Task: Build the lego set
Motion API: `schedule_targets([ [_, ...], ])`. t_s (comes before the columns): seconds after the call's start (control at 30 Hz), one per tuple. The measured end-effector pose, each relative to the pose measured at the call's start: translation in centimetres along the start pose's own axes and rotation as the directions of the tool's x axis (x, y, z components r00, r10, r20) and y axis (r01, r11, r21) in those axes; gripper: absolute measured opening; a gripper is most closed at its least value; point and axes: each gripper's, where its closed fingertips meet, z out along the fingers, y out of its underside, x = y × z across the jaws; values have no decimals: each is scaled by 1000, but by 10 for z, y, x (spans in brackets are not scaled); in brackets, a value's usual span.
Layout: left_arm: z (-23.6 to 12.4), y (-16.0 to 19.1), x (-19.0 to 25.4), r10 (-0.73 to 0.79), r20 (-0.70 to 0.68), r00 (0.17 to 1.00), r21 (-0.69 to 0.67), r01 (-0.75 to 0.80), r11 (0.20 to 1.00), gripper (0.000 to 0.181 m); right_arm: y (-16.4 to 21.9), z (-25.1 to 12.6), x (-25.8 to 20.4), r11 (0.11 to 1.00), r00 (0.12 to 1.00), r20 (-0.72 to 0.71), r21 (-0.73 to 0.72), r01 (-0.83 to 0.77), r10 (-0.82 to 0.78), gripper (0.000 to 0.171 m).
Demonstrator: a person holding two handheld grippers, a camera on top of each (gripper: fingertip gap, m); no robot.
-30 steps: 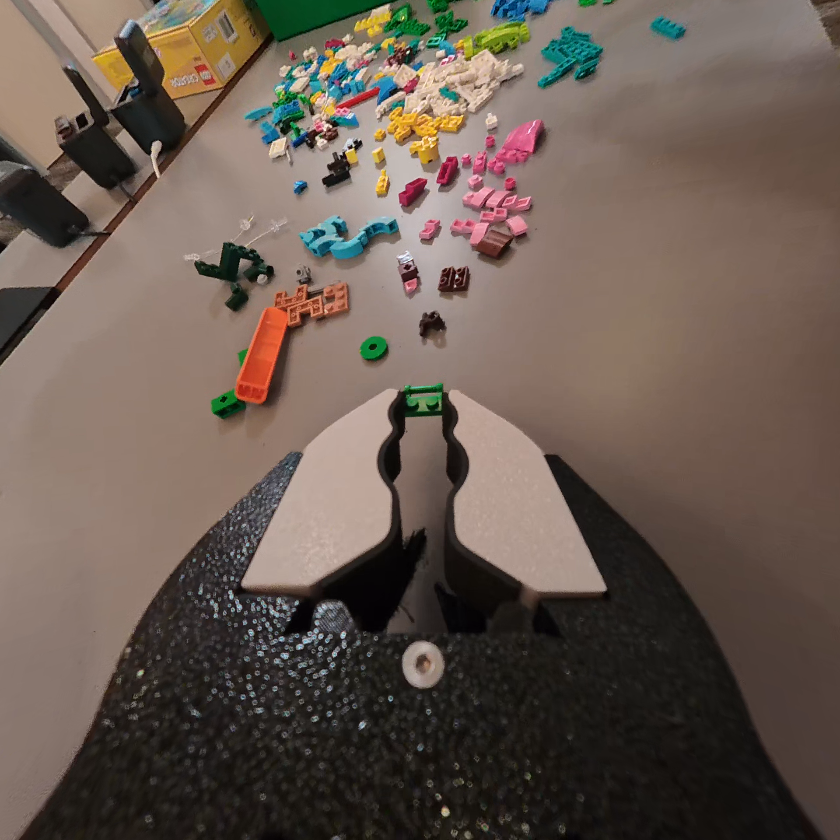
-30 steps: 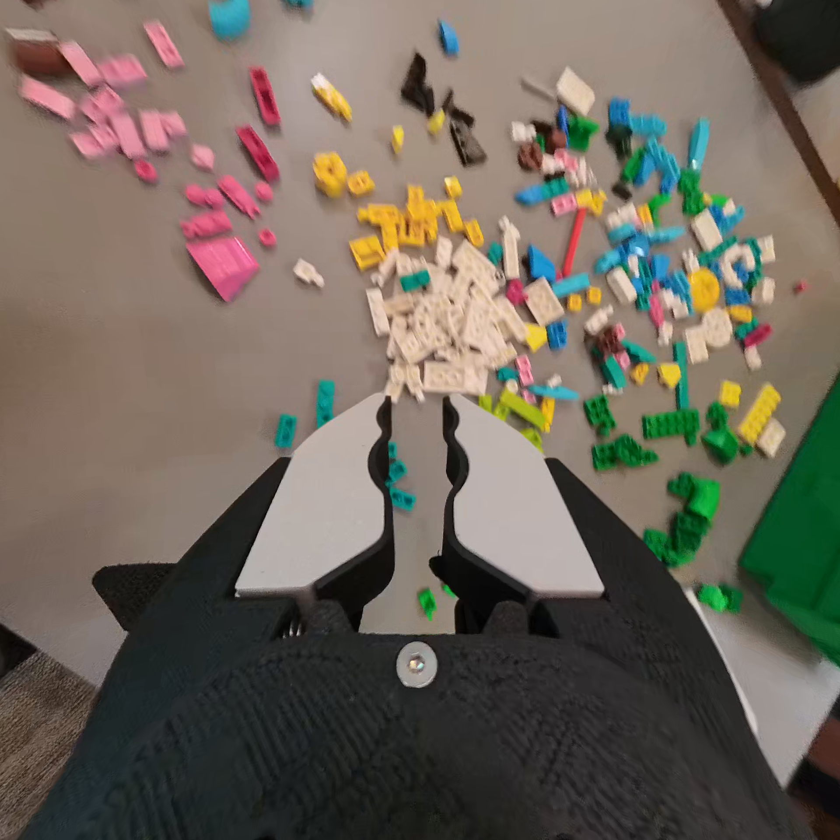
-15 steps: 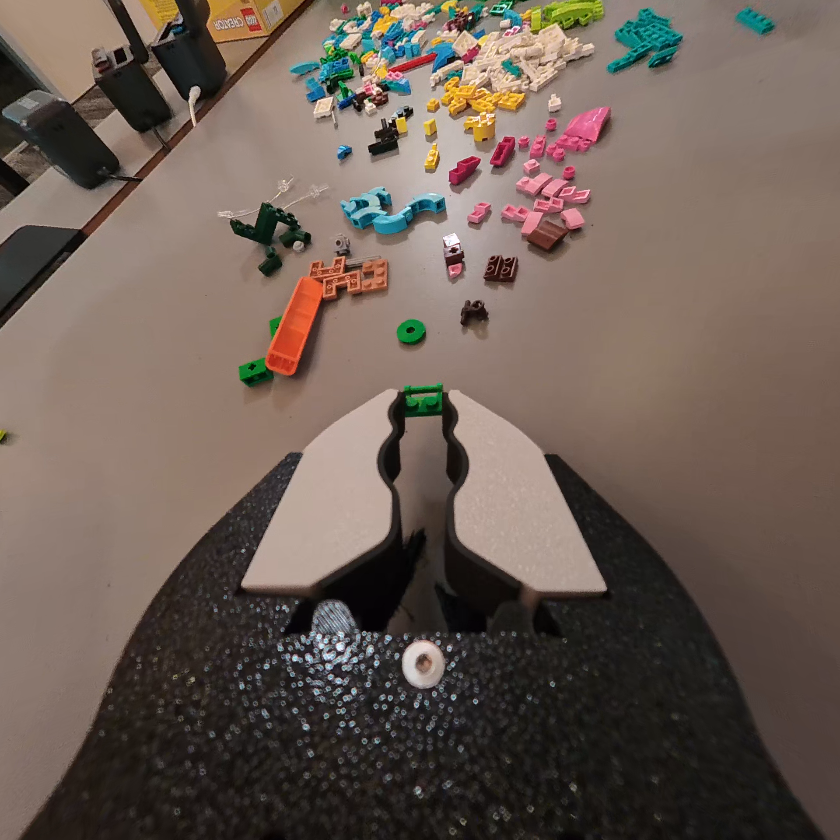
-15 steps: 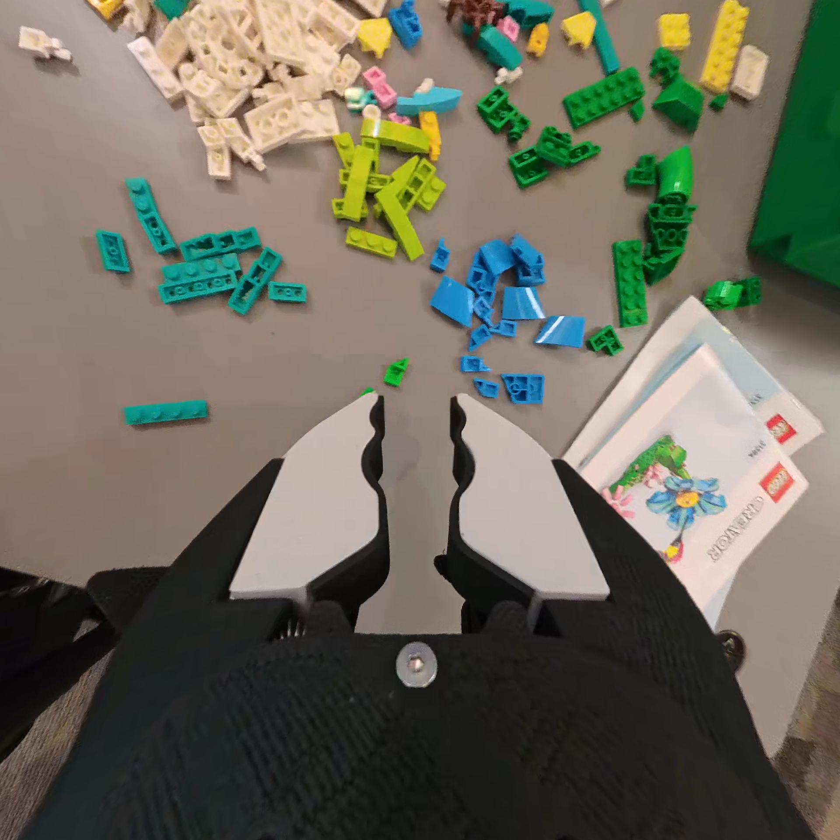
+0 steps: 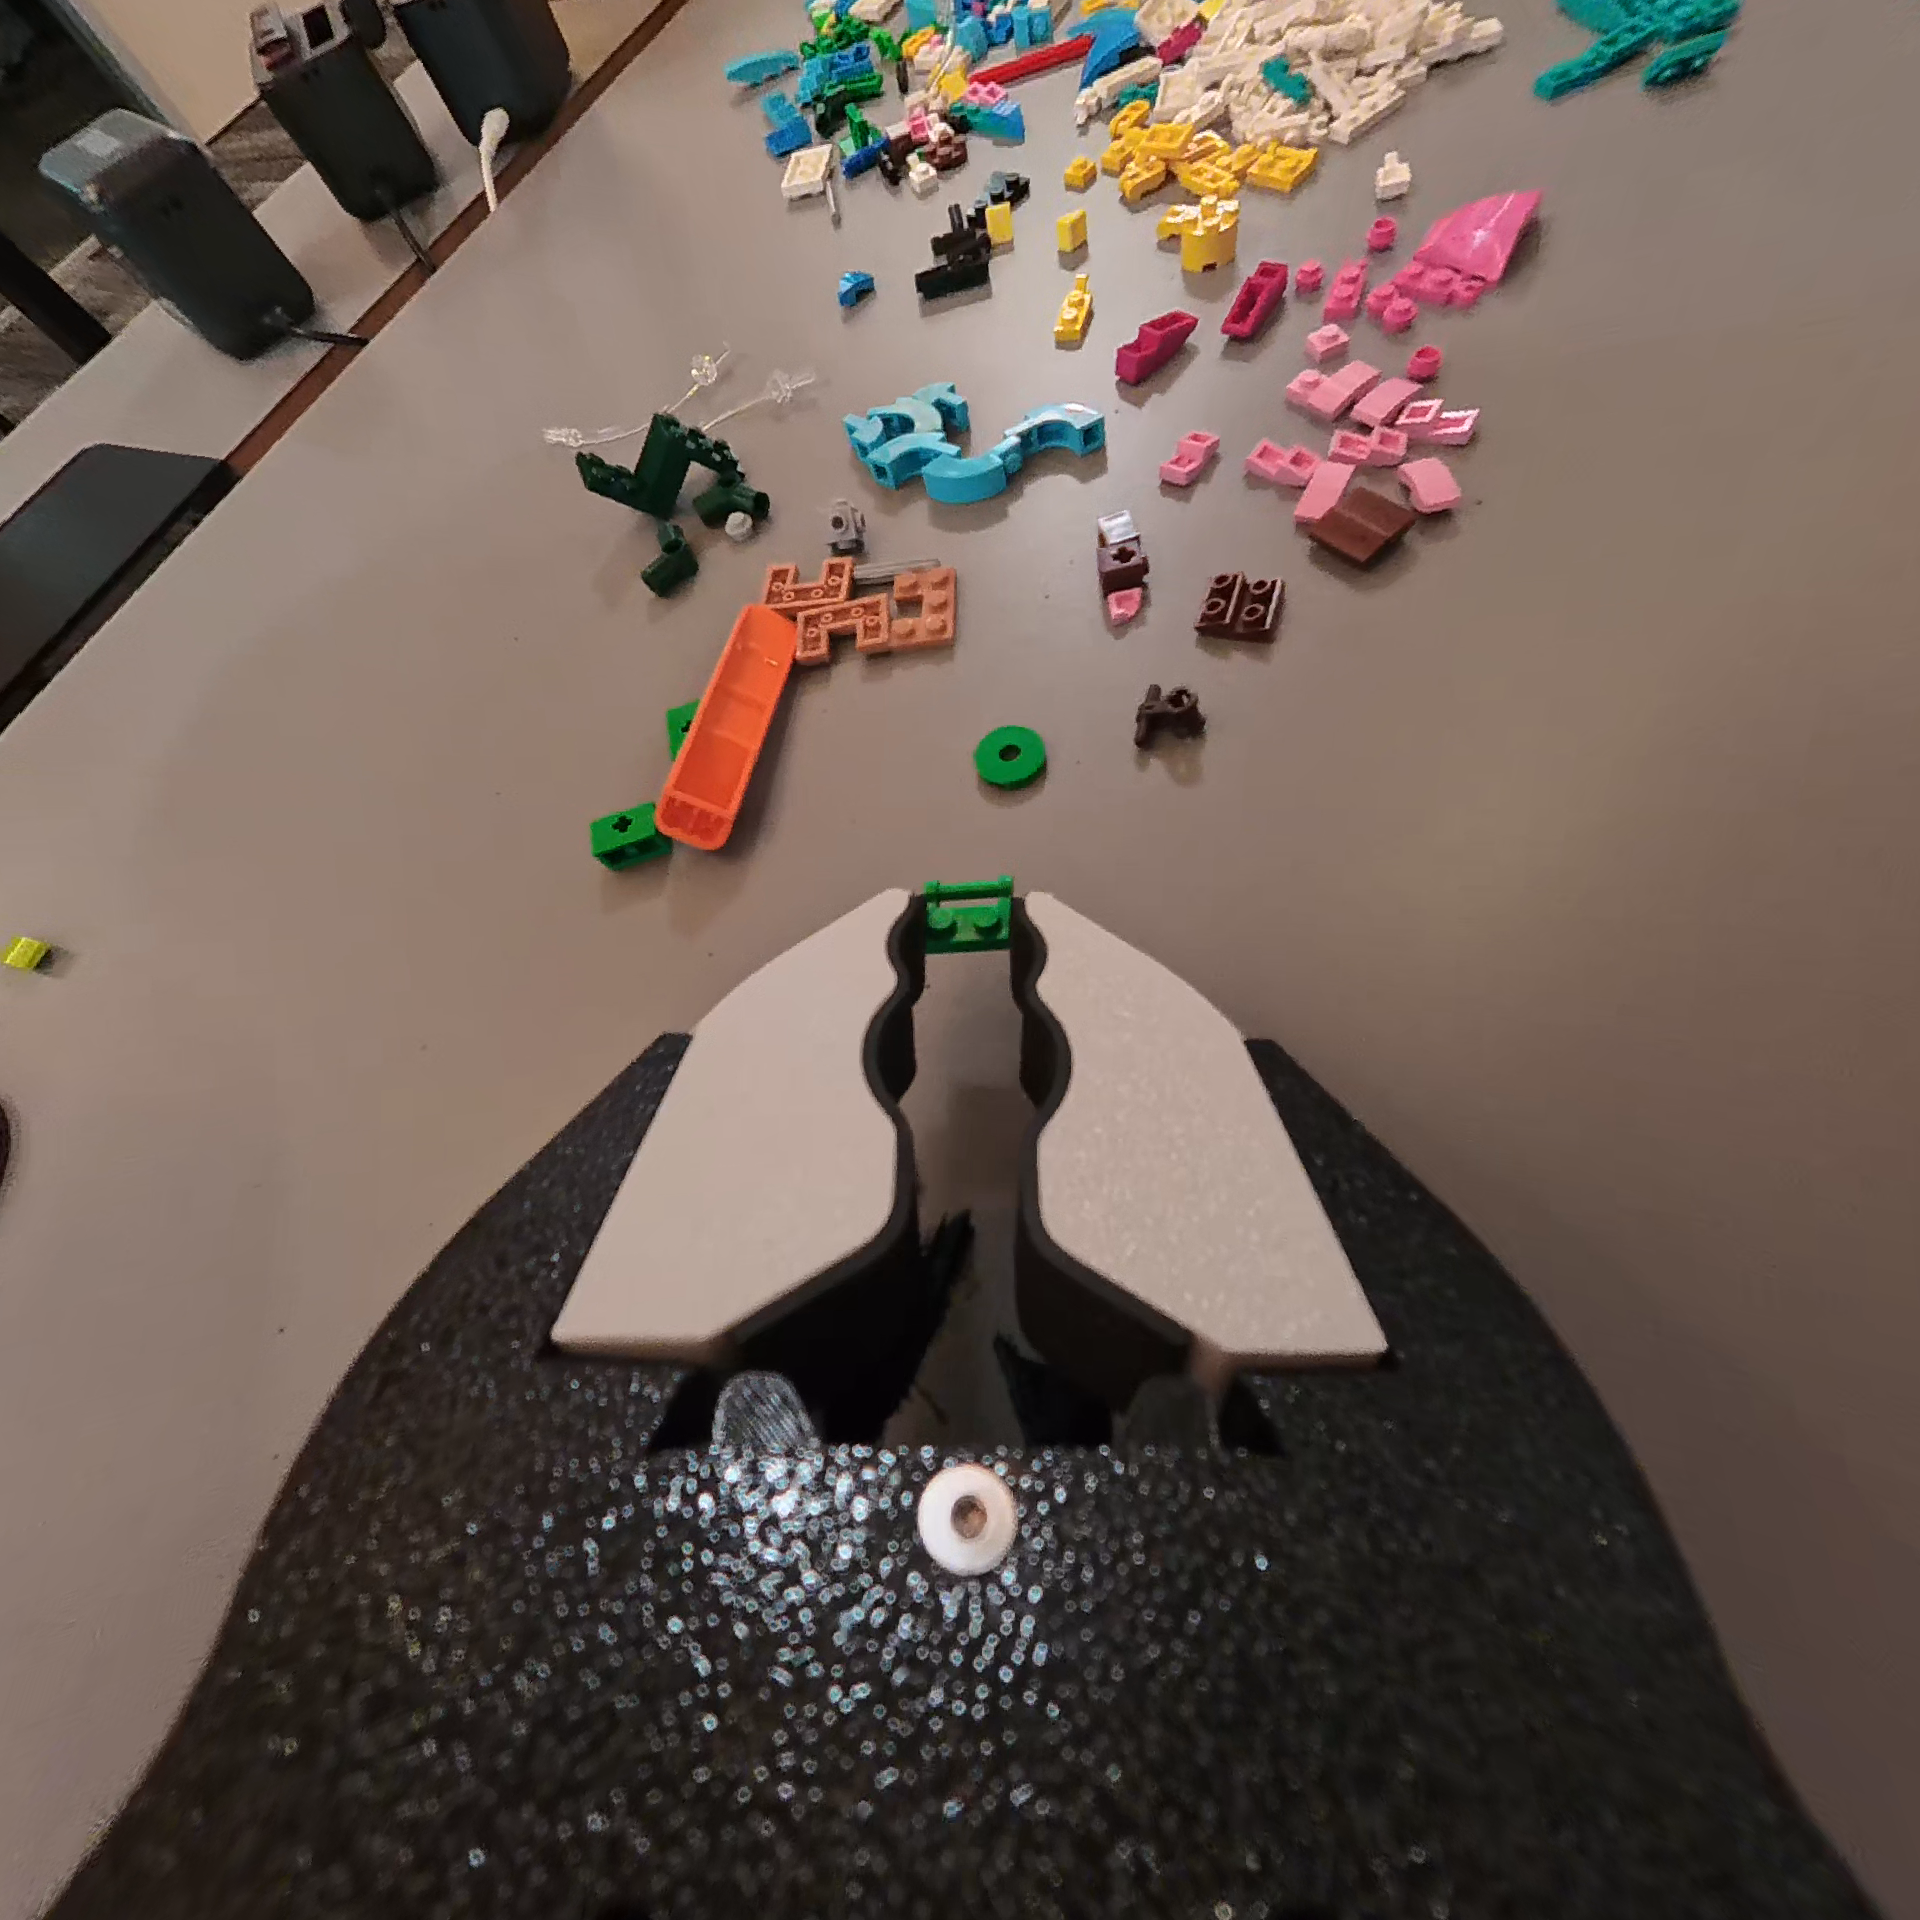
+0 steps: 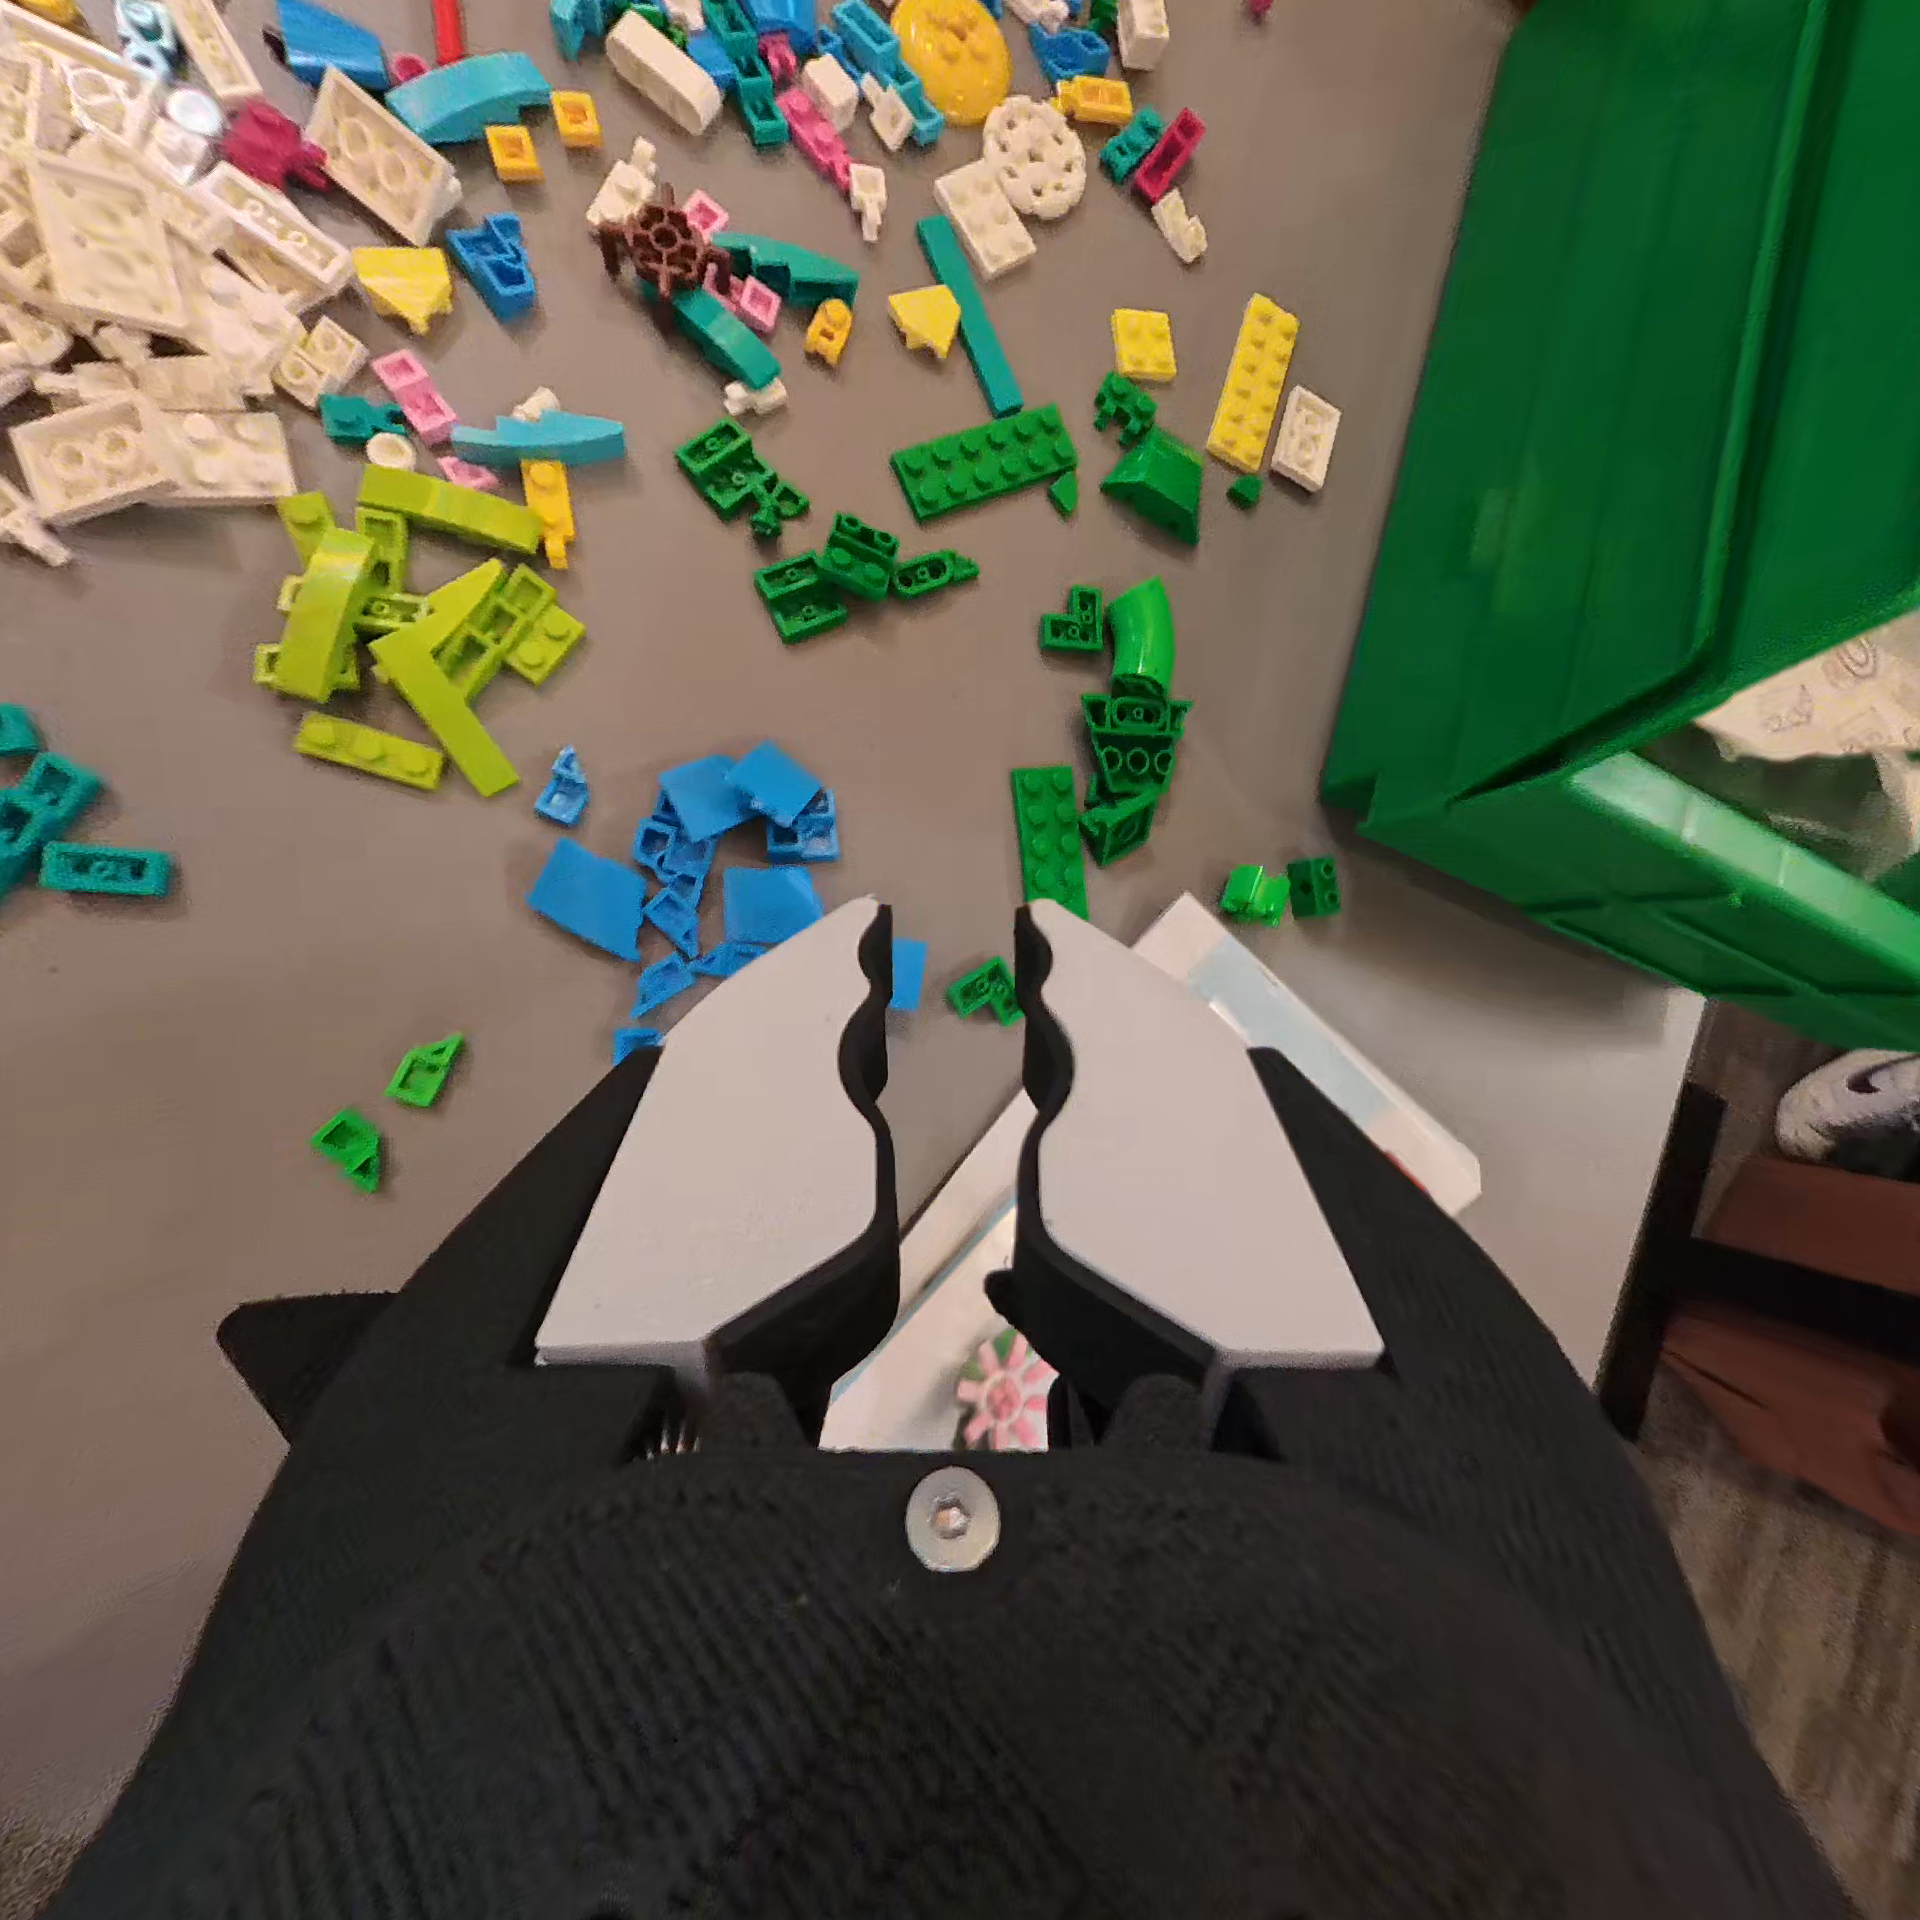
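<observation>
A small green plate piece [image 5: 968, 921] is clamped between the fingertips of the left gripper [image 5: 968, 925], held above the grey table [image 5: 1558, 1039]. Just ahead of those tips a green ring [image 5: 1010, 756] is seen lying flat, with a small dark brown piece [image 5: 1168, 715] to its right. Ahead and to the left, an orange elongated piece [image 5: 727, 727] is laid at an angle, a green cube-like brick [image 5: 628, 835] touching its near end and tan plates [image 5: 862, 619] at its far end. Farther ahead, dark green pieces [image 5: 665, 478], light blue curved pieces [image 5: 966, 447] and pink pieces [image 5: 1361, 436] are spread in separate groups, with a mixed heap beyond them. The right gripper [image 6: 951, 930] is held with a clear gap between its fingers and nothing in it. A small green angled piece [image 6: 982, 989] is visible on the table in that gap near the tips. Blue pieces [image 6: 717, 842] are scattered just ahead and to the left of the tips, lime pieces [image 6: 416, 623] farther left, and green plates [image 6: 982, 462] ahead. An instruction booklet [image 6: 1309, 1049] is lying beneath and to the right of the right gripper, and a green bin [image 6: 1662, 520] is standing farther right.
</observation>
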Motion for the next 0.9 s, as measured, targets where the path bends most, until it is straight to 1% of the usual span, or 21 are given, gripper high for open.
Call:
schedule_targets([
  [0.1,-1,-1,-2,-31,-10,999,8,31,999,15,-3,12,7,1000,1000,24,-6,-3,3,21],
  [0.27,0,0,-4,-45,-2,999,-1,45,999,15,-13,24,6,998,995,90,44,-36,32,20],
  [0.3,0,0,-4,-44,0,999,-3,44,999,15,-11,25,10,999,997,69,32,-41,39,20],
  [0.4,0,0,-5,-51,0,999,-3,51,999,15,3,26,36,997,995,-65,-38,-74,71,18],
  [0.47,0,0,-5,-61,-1,998,1,61,998,15,15,26,45,993,993,-85,-77,-92,85,19],
  [0.57,-1,-1,-6,-68,-4,998,13,68,998,15,36,29,55,989,995,-92,-140,-42,29,21],
  [0.6,-1,-2,-5,-66,-6,998,19,67,998,15,40,30,57,989,996,-80,-140,-54,43,21],
  [0.7,-3,-3,-7,-76,-5,997,33,76,997,15,41,33,61,989,991,-52,-74,-130,126,21],
  [0.77,-3,-4,-7,-88,-9,996,39,88,995,15,41,34,59,988,989,-32,-47,-149,147,21],
  [0.9,-4,-4,-8,-100,-14,995,42,100,994,15,42,38,50,985,985,26,-44,-167,168,21],
])
